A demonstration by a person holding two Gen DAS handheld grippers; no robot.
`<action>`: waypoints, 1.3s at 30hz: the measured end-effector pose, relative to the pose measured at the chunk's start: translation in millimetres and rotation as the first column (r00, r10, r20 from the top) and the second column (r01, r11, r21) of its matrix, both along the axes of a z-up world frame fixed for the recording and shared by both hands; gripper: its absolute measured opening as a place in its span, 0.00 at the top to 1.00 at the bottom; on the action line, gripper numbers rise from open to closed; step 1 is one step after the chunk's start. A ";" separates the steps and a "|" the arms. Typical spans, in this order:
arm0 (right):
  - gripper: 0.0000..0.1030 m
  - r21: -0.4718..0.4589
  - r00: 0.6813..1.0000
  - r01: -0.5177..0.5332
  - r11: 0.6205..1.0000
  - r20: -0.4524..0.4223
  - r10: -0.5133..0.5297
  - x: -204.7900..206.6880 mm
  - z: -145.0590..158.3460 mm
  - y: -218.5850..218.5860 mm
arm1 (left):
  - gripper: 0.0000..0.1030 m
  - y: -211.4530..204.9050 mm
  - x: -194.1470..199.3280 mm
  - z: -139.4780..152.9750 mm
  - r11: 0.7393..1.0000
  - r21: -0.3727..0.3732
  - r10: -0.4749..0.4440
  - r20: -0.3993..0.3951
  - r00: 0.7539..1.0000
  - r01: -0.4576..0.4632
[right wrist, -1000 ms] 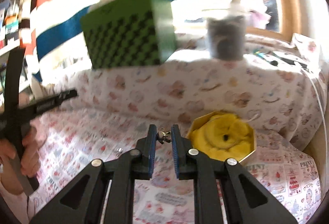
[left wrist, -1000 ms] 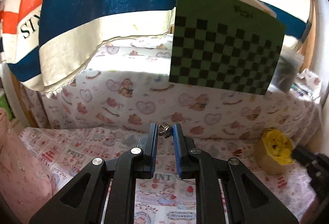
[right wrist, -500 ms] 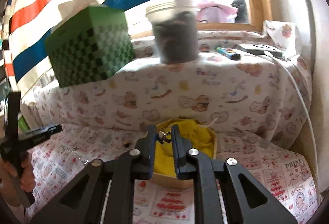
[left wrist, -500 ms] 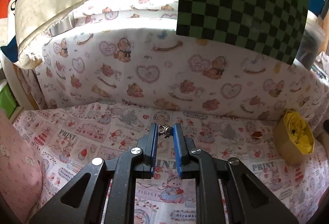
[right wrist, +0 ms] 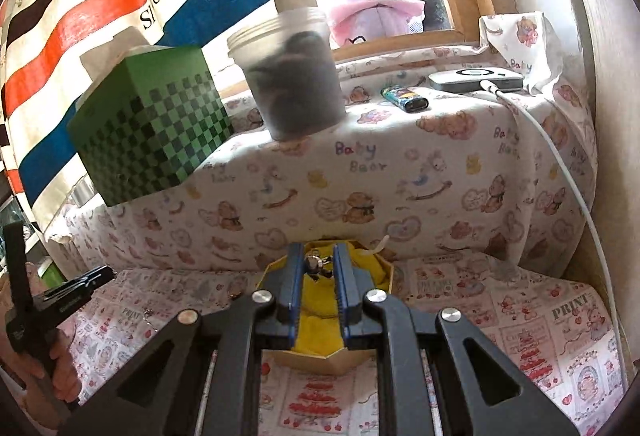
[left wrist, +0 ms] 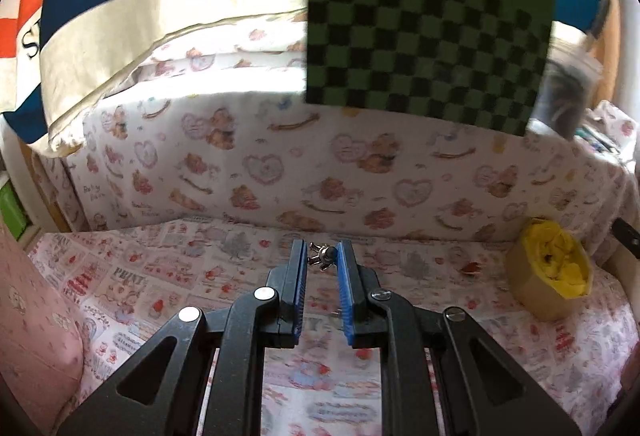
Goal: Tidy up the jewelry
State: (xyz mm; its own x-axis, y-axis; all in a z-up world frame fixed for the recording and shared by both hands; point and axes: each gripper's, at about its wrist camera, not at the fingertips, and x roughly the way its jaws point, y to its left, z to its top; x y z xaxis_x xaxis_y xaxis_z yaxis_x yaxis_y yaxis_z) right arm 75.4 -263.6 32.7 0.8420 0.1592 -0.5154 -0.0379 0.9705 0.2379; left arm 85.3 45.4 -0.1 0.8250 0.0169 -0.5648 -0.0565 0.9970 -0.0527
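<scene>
"PRINT" in dark capitals on the patterned cloth point(left wrist: 132, 276) covering the surface, left of centre in the left wrist view; same word "PRINT" again on that cloth at lower right in the right wrist view. "Baby Bear" in pastel letters on the teddy-bear fabric point(right wrist: 360, 156) draped over the ledge, repeated as "Baby" near its right end. Large dark letters on the striped red, white and blue hanging cloth point(right wrist: 152, 8), turned sideways, only partly legible. Small print along that cloth's top edge, too small to read.

Bright window glare, blurred fisheye edges
</scene>
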 end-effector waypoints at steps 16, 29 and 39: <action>0.87 0.206 1.000 -0.023 0.978 -0.013 0.026 5.7 -7.6 -40.9 | 0.86 -79.3 -5.8 52.9 0.983 -0.027 -0.181 0.045 0.982 0.182; 0.87 0.435 0.996 -0.057 0.899 -0.035 0.080 24.1 -30.5 -103.3 | 0.86 -153.7 40.7 46.4 0.953 -0.071 -0.298 -0.036 0.954 0.295; 0.87 0.416 0.967 -0.177 0.892 -0.094 0.236 40.4 -36.3 -71.4 | 0.86 -178.2 73.0 6.8 0.934 -0.135 -0.348 -0.143 0.926 0.330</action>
